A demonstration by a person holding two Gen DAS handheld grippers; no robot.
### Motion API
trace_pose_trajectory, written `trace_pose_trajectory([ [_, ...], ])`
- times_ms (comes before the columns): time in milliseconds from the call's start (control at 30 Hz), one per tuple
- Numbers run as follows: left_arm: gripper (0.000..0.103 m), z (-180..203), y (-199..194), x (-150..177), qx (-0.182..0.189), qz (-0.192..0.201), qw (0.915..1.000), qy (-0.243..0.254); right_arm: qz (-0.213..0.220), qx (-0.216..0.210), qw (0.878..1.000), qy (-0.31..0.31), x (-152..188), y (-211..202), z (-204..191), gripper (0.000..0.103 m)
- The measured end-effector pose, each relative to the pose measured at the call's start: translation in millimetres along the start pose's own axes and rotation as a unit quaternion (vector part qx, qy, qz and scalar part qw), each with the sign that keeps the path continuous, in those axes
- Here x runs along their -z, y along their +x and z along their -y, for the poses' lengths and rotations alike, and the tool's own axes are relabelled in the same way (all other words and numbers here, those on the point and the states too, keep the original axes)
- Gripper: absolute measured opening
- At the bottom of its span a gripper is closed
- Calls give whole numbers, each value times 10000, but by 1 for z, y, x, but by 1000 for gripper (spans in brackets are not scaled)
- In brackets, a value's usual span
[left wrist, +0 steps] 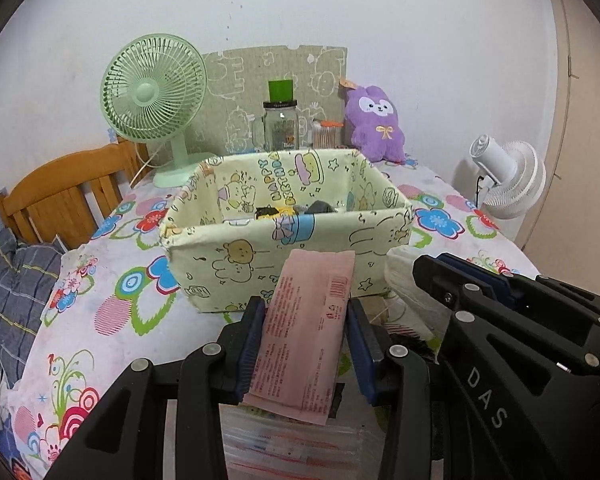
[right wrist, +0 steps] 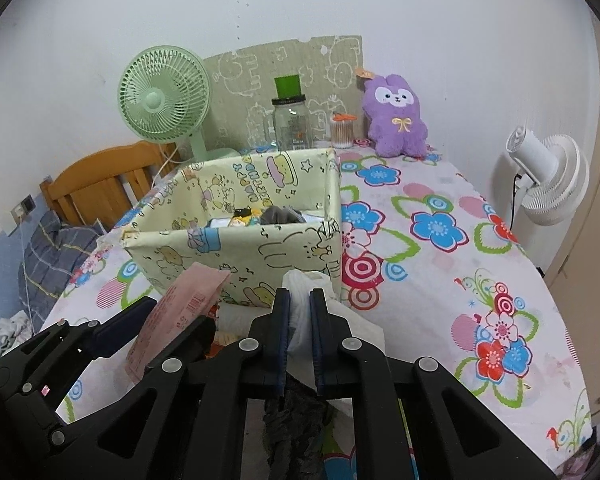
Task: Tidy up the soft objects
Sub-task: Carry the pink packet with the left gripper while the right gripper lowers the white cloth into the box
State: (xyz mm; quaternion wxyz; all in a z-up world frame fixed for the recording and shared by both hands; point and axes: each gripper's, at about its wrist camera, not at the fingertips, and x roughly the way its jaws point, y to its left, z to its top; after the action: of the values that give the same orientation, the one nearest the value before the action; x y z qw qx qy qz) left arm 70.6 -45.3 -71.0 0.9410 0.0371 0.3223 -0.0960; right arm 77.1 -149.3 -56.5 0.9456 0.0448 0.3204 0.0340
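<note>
Box (left wrist: 260,256) contents mostly hidden from us, dark item under right gripper (right wrist: 299,312) unclear, left gripper (left wrist: 306,320) clamps pink packet (left wrist: 304,328), right pinches white bag (right wrist: 300,304)

"HAPPY BIRTHDAY" runs in green letters up the inner back wall of the cartoon-printed fabric box (left wrist: 284,184). White letters "DAS" stand on the black frame of the right claw (left wrist: 486,396). The pink packet (left wrist: 304,332) carries a red barcode and fine red print too small to read.
</note>
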Motion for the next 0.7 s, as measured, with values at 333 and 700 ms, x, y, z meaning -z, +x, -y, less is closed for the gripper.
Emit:
trace_pose_trajectory([
  [333,42,2,-24,-9,-55,198,9998,32,166,-115,9998,-90,-9,-24,-8,11],
  [700,42,1,-46,-21,-95,358,9993,23,285,-126,9994,-170,-22,-43,-16,11],
])
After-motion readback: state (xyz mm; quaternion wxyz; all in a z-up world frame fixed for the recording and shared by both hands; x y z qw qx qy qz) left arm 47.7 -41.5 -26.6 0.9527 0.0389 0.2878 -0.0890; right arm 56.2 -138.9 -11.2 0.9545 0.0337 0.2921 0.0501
